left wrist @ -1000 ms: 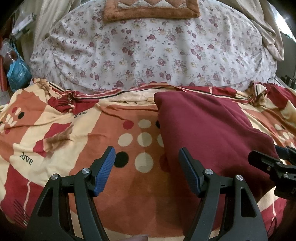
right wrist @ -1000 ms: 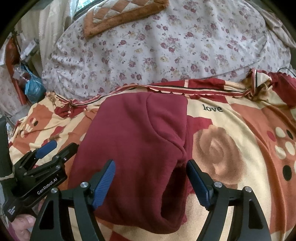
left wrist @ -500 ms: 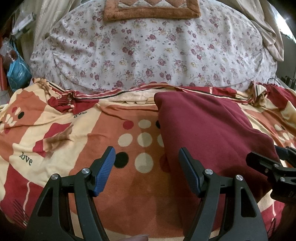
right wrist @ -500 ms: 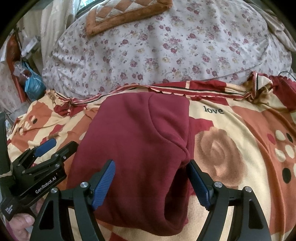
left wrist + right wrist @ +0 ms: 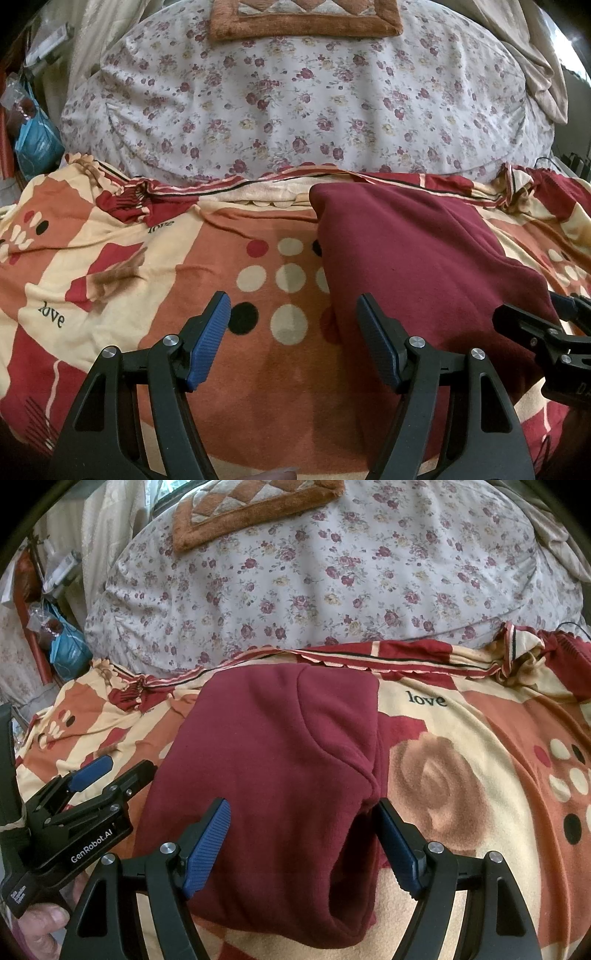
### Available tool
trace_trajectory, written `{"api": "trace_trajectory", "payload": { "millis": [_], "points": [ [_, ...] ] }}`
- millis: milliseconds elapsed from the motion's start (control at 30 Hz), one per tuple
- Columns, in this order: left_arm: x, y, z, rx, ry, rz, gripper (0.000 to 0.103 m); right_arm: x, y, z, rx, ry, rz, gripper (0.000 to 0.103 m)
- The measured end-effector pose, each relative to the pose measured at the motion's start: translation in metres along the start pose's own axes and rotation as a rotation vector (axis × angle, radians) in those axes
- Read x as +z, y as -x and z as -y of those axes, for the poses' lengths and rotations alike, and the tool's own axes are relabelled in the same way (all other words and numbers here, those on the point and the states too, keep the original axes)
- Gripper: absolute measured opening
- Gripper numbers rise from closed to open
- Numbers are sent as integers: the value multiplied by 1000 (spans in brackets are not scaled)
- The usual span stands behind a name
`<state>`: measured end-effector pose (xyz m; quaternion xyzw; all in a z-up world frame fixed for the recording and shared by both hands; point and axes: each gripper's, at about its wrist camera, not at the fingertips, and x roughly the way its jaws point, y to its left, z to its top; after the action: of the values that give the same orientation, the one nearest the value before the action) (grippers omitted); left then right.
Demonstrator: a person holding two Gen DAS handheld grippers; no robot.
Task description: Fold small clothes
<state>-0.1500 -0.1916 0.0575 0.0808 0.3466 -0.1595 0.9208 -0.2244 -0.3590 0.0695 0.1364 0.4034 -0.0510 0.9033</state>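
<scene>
A dark red garment lies folded into a rough rectangle on the patterned blanket; it also shows in the right wrist view. My left gripper is open and empty, hovering over the blanket at the garment's left edge. My right gripper is open and empty, hovering over the garment's near right corner. The left gripper shows at the left of the right wrist view; the right gripper shows at the right edge of the left wrist view.
A large floral cushion rises behind the blanket, with a brown quilted mat on top. A blue bag and clutter sit at the far left. Beige cloth hangs at the far right.
Both grippers have drifted very slightly; the garment looks a little nearer in the right wrist view. Nothing was grasped or released.
</scene>
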Motion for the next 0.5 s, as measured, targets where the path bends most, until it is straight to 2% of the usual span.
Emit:
{"api": "trace_trajectory", "payload": {
  "millis": [500],
  "points": [
    [1,0,-1,-1,-3,0,71,-1,0,-4,0,5,-1,77]
  ]
}}
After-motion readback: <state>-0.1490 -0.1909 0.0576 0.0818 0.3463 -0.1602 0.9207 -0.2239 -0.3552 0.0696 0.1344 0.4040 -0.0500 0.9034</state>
